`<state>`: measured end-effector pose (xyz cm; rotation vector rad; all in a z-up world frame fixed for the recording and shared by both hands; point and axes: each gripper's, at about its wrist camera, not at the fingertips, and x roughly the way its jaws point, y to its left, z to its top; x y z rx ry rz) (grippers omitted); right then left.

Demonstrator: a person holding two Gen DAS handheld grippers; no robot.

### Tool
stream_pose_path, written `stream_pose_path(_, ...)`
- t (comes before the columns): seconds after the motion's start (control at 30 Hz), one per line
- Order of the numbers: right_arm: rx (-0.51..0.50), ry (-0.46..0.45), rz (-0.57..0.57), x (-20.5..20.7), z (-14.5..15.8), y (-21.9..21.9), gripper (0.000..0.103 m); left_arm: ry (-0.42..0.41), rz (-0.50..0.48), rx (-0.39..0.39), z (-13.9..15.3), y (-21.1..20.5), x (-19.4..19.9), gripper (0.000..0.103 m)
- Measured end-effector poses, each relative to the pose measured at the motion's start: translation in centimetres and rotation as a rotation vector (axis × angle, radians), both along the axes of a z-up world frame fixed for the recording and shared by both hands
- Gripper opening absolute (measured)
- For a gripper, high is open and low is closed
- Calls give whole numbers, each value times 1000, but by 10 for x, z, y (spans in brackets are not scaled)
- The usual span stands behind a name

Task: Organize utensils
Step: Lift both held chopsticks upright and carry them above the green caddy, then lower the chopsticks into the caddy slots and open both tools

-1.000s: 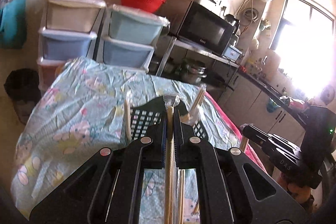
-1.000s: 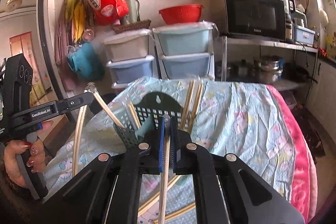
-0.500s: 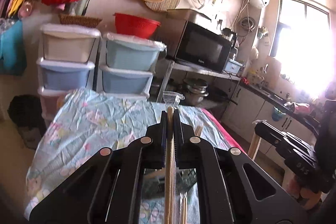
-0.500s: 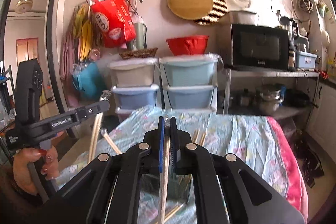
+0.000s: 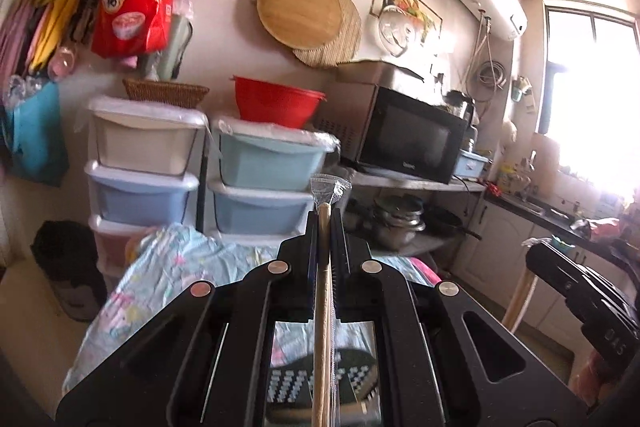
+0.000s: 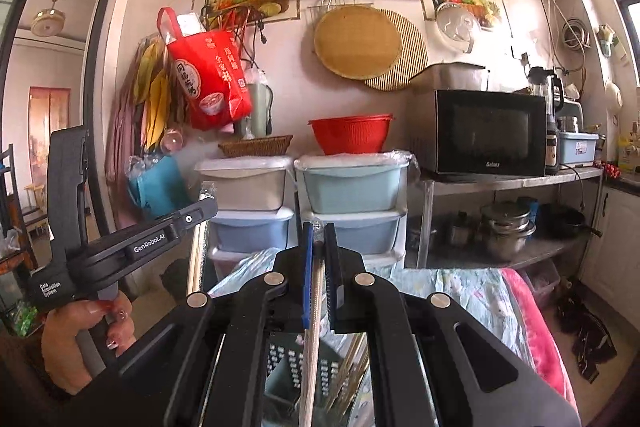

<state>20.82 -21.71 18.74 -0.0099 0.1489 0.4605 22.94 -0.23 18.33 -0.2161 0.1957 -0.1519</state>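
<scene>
Your left gripper (image 5: 325,227) is clamped on wrapped chopsticks (image 5: 322,327); your right gripper (image 6: 318,239) pinches another wrapped pair (image 6: 311,339). Below both, the holder (image 6: 288,367) has chopsticks (image 6: 352,363) standing inside.

The matte black plastic left gripper (image 5: 325,227) carried round silver screws; the matching right gripper (image 6: 319,243) had one blue finger pad (image 6: 307,267). The bare hand (image 6: 80,339) wore red-painted nails.

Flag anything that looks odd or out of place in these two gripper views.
Nothing looks spilled or broken. The left gripper and right gripper each pinch a plastic-wrapped chopstick upright above the holder on the table.
</scene>
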Motion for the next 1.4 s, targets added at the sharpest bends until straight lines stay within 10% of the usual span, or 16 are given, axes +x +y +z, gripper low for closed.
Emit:
stream_pose_path(0.4,13,-62,-48,30,-3,2,6,-74,150,43,-16,-10,28,3)
stream_pose_path(1.03,-7,-24,-85,65,-46,14,6,-35,114,66,-64,-19,38,4)
stream_pose_path(1.27,-26,59,-85,72,-65,16,6,-10,71,90,-66,-20,26,29)
stream_pose_path(1.4,-30,87,-86,68,-70,12,24,10,52,115,-65,-23,19,41)
